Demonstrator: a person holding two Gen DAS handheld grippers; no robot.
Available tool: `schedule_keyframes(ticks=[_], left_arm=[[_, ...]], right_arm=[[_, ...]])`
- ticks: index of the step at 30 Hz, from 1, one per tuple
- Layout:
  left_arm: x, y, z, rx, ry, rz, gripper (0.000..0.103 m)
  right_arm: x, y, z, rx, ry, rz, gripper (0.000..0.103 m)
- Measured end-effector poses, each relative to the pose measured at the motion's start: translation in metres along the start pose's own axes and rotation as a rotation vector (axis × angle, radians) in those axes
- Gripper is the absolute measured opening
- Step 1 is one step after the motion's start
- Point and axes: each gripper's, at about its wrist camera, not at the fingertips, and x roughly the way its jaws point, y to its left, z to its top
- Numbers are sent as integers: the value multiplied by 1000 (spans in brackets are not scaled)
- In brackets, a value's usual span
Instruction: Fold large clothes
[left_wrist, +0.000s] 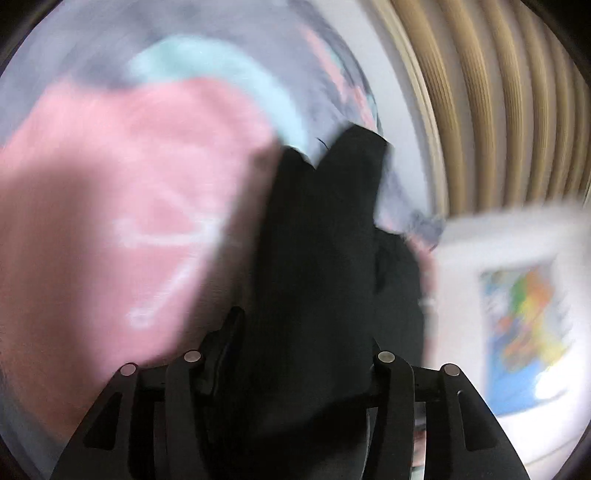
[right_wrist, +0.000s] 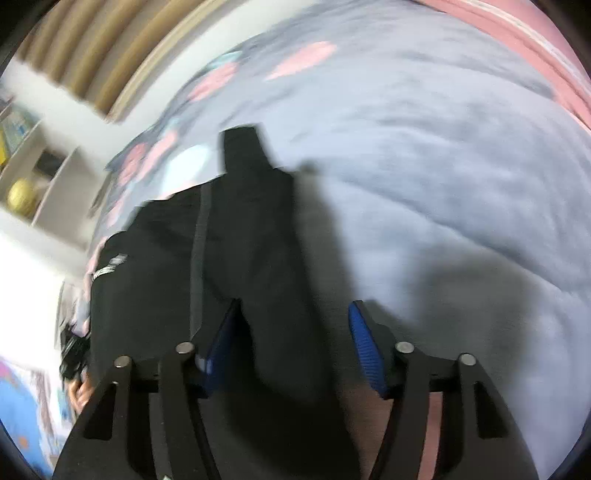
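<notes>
From the left wrist, everything is smeared by motion blur. A black garment (left_wrist: 325, 258) fills the middle of the view and runs down between the fingers of the left gripper (left_wrist: 295, 332); the cloth hides the pads, so I cannot tell whether they press on it or stand off it. Beyond it lies a bed (left_wrist: 221, 44) with a grey-blue cover, and on that a pink cloth (left_wrist: 129, 203) with a pale green one (left_wrist: 221, 70) behind; a slatted wall (left_wrist: 498, 110) and a white shelf unit (left_wrist: 517, 277) stand past the bed's far edge. From the right wrist, the same black garment (right_wrist: 221, 258) hangs or lies bunched toward the bed's left edge, over the grey-blue cover (right_wrist: 443, 166). The right gripper (right_wrist: 291, 332) has its blue-padded jaws apart: the left pad touches or nearly touches the cloth, while the right pad (right_wrist: 365, 350) stands clear with bedcover showing beside it, so nothing is clamped. No neat fold shows yet; the garment looks loose and crumpled. By my reading, spreading it flat and all the folding remain to be done.
</notes>
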Motion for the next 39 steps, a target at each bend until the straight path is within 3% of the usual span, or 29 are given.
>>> schedule_keyframes(ticks=[2,4,7,9,10,12,15,18,20,22,26,28,31,33,35,36,39], left_arm=[[-12,-6,1,36,-14,30,52],[-27,-31,0,129,-66,129,50],[-44,-81,-7,297,-128,169,50],[-45,-116,-19,415,-158,228,54],[-40,-131,-28,476,-170,272,63],[-28,-146,-37,542,-182,343,65],[-10,-141,-38,523,-233,462,64],[-27,-116,-34,385,-331,453,64],[-46,-110,-35,380,-406,431,64],[-59,-115,-37,416,-430,433,64],[-53,-147,-40,552,-320,312,66],[-34,-153,-37,565,-265,295,66],[-2,-142,-20,521,-217,363,66],[29,-113,-1,400,-143,453,66],[49,-80,12,276,-68,433,65],[48,-77,13,261,-77,418,65],[37,-91,5,319,-113,419,65]], right_arm=[[-14,-4,-3,3,-23,-30,66],[-33,11,-6,-48,-71,-84,66],[-64,58,-14,-219,-161,-183,66],[-72,103,-22,-331,-185,-197,66],[-69,120,-25,-366,-189,-195,66],[-52,160,-35,-442,-176,-183,66],[-10,190,-50,-498,-119,-243,66],[45,180,-58,-459,2,-306,66],[60,170,-58,-411,13,-293,67],[57,166,-57,-384,6,-267,67],[52,169,-53,-331,8,-262,67],[37,175,-56,-327,-38,-257,68],[22,181,-64,-336,-93,-251,68],[30,179,-67,-336,-56,-259,68],[48,172,-70,-327,-11,-260,68],[51,172,-72,-336,-27,-261,68],[53,172,-73,-324,-33,-271,69]])
